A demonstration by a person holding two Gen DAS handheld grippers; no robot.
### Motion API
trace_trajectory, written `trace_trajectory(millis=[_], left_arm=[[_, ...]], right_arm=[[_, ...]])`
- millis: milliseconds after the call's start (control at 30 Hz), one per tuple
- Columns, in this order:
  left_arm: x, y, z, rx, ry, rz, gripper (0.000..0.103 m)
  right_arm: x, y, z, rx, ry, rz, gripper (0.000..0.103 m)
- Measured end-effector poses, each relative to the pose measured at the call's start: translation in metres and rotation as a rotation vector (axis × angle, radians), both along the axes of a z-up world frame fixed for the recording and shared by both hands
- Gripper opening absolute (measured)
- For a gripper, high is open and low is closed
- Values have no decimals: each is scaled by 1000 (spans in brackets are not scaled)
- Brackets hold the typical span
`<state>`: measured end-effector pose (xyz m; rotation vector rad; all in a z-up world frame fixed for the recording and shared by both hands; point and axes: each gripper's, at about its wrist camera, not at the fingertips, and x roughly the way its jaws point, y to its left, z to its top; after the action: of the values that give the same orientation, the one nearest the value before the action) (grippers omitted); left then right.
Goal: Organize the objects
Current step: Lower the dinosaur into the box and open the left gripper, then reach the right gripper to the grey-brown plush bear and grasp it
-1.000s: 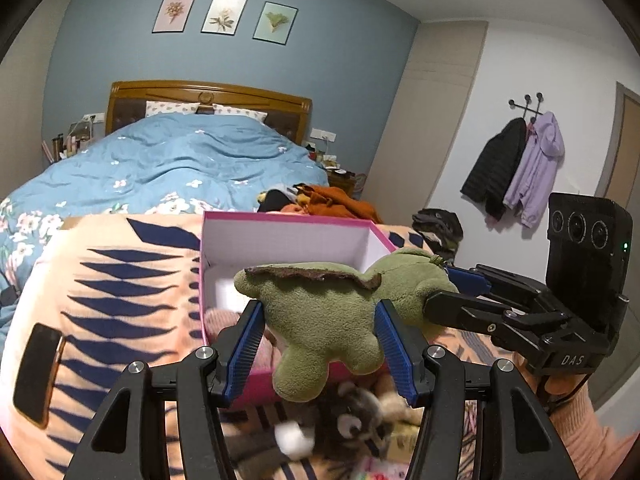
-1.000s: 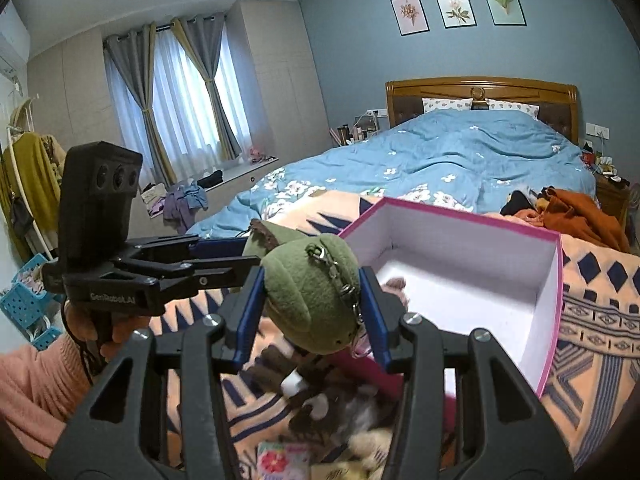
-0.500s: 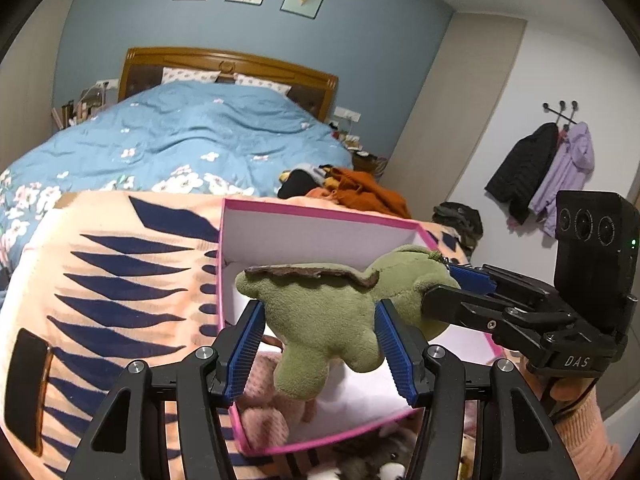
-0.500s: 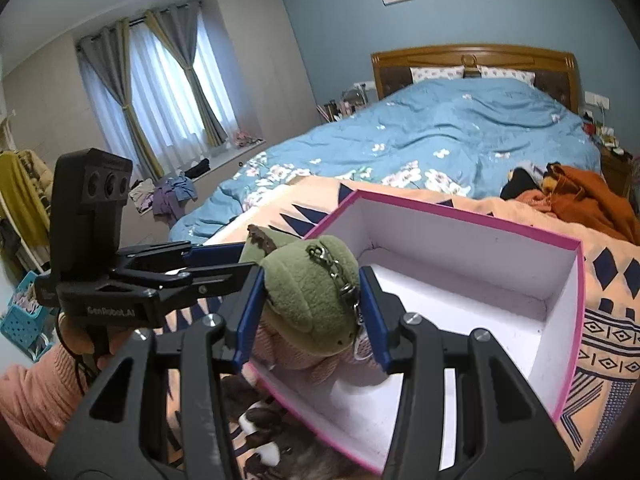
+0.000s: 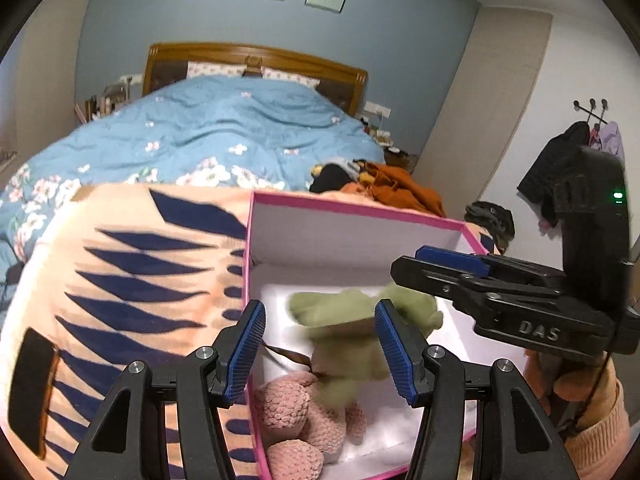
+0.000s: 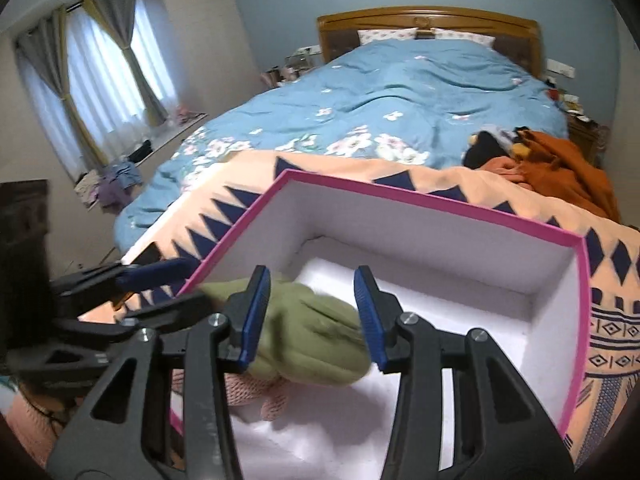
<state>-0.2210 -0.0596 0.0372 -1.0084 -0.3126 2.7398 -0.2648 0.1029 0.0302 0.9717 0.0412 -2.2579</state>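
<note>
Low in the frame, the blurred green plush toy (image 5: 352,332) lies inside the pink-rimmed white box (image 5: 352,210), on top of a pink knitted toy (image 5: 296,416). The left hand-held gripper (image 5: 320,350) stands spread, as does the right hand-held gripper (image 6: 310,316), and neither seems to touch it. The box sits on a patterned peach blanket (image 5: 132,280) on the bed (image 5: 224,132).

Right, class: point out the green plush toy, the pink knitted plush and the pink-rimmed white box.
green plush toy (image 6: 316,344): right wrist view, its rounded body.
pink knitted plush (image 5: 284,404): left wrist view, a knitted ball.
pink-rimmed white box (image 6: 432,196): right wrist view, far rim.
</note>
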Motion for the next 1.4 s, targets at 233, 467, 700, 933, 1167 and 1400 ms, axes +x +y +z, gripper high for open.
trace_trajectory(millis=[233,467,700,933,1167,1400], left_arm=[[11,6,3,-22,27,-22,60],[36,19,5,-32,57,-70,61],[82,32,19,-66,154,-119,76],[123,31,19,-38,212,-122,84],[148,31,-16,-23,146,-122,85],[148,33,-59,-2,36,-120,85]], right_arm=[[9,25,0,6,4,-37,53],[33,42,-1,-4,14,-14,54],[77,60,8,-72,48,32,54],[134,76,10,-120,68,99,54],[168,83,-14,-97,38,122,54],[162,77,-63,-47,-69,99,54]])
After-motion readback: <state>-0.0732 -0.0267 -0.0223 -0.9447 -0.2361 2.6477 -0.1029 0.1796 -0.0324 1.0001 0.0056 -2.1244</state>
